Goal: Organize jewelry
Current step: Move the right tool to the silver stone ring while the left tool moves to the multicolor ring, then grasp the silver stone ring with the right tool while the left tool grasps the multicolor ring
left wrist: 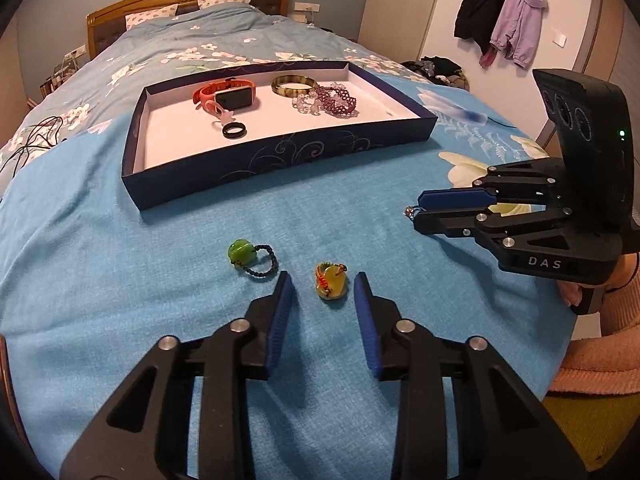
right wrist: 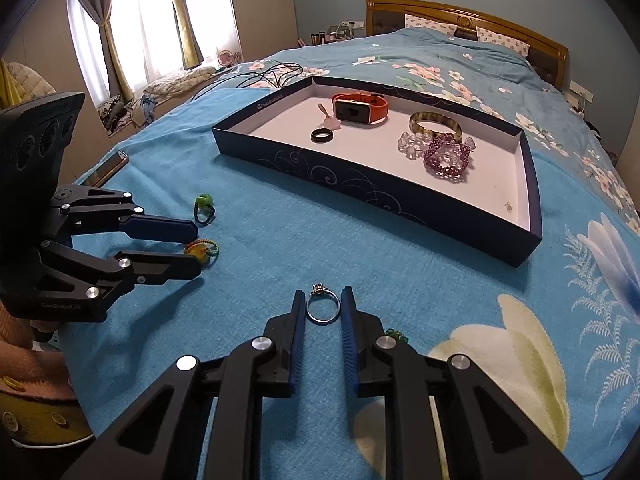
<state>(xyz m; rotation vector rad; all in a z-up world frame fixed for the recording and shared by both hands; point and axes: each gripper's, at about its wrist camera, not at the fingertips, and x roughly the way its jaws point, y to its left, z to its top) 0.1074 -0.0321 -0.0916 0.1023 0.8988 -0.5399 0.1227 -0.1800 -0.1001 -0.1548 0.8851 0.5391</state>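
Your bed (left wrist: 120, 240) is covered in a fuzzy blue floral blanket, and the shallow navy tray (left wrist: 280, 152) with a white floor sits on it beyond both grippers. Only your right view shows the curtained window (right wrist: 148, 20) and a phone (right wrist: 106, 168) lying at the blanket's edge; only your left view shows the jackets (left wrist: 504, 16) hung on the wall.

In the tray lie an orange-strapped watch (right wrist: 358, 108), a glossy amber bangle (right wrist: 434, 124), a purple beaded bracelet (right wrist: 446, 156) touching a clear beaded one (right wrist: 410, 144), a black ring (right wrist: 322, 135) and a small pink charm (right wrist: 330, 122).

Your left gripper (left wrist: 322, 286) is spread wide with the yellow stone ring (left wrist: 330, 286) lying between its ribbed blue pads, apart from both. A green stone ring (left wrist: 250, 260) on a dark beaded band sits just beside it.

Your right gripper (right wrist: 323, 306) is narrowed around the silver ring (right wrist: 323, 306), which lies flat on the blanket near the tray; whether the pads already touch the ring, you cannot tell.
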